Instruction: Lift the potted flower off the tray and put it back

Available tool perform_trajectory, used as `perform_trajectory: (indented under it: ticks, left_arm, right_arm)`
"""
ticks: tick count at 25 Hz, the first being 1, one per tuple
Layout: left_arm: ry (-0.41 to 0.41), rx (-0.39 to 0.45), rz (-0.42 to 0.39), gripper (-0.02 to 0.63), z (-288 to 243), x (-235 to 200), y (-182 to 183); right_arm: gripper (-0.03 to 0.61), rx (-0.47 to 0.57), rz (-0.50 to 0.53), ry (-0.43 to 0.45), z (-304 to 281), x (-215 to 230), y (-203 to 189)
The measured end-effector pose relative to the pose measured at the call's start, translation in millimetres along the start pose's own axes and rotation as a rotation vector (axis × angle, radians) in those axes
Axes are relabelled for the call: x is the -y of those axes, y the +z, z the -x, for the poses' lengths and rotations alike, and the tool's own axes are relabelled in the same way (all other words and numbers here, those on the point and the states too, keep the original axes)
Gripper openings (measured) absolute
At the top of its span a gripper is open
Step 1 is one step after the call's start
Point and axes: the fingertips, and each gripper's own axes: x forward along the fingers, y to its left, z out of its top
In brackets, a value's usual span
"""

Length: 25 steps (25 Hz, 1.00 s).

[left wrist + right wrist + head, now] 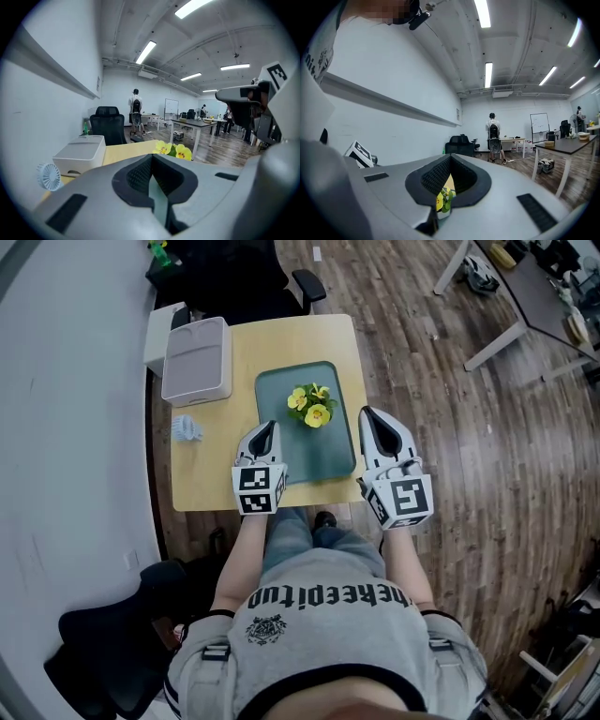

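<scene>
Head view: potted flower (311,407) sits on the green tray (323,457), slightly toward 12 o'clock of tray centre. Yellow blooms and green leaves hide the pot from above. The tray lies on a light wood table (281,334).

Left gripper (268,426): tip over the tray's left edge, at 8 o'clock of the flower, near it but apart. Its own view shows the jaws pressed together with nothing pinched (153,161). The yellow blooms (174,150) show just past the tip at 1 o'clock.

Right gripper (367,413): tip at the tray's right edge, at 3 o'clock of the flower, also apart from it. Its own view shows the jaws together and gripping nothing (450,161). A bit of flower (442,200) shows through the narrow slit below the tip; it is beyond the jaws, not between them.

Other items:
- pale grey lidded box (197,360) at 10 o'clock of the tray
- small light-blue fan (186,429) at 9 o'clock of the tray, near the table's left edge
- black office chair (244,277) beyond the table at 12 o'clock
- person with a backpack (493,133) standing far back in the room, facing away
</scene>
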Motion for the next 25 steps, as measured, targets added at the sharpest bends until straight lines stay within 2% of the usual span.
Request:
perform_trajectory:
  ticks: [5,17,25]
  left_arm:
    - [0.021,0.085,0.031,0.005,22,-3,28]
    - [0.058,0.308,0.044,0.005,83,0,109]
    - [0.081,0.422,-0.014,0.005,119,15,144]
  right_arm:
    - [0.003,0.017,0.008,0.028,0,-8,5]
    - [0.003,0.074,0.033,0.050,17,-20,34]
    - [0.003,0.122,0.046,0.045,38,-21,53]
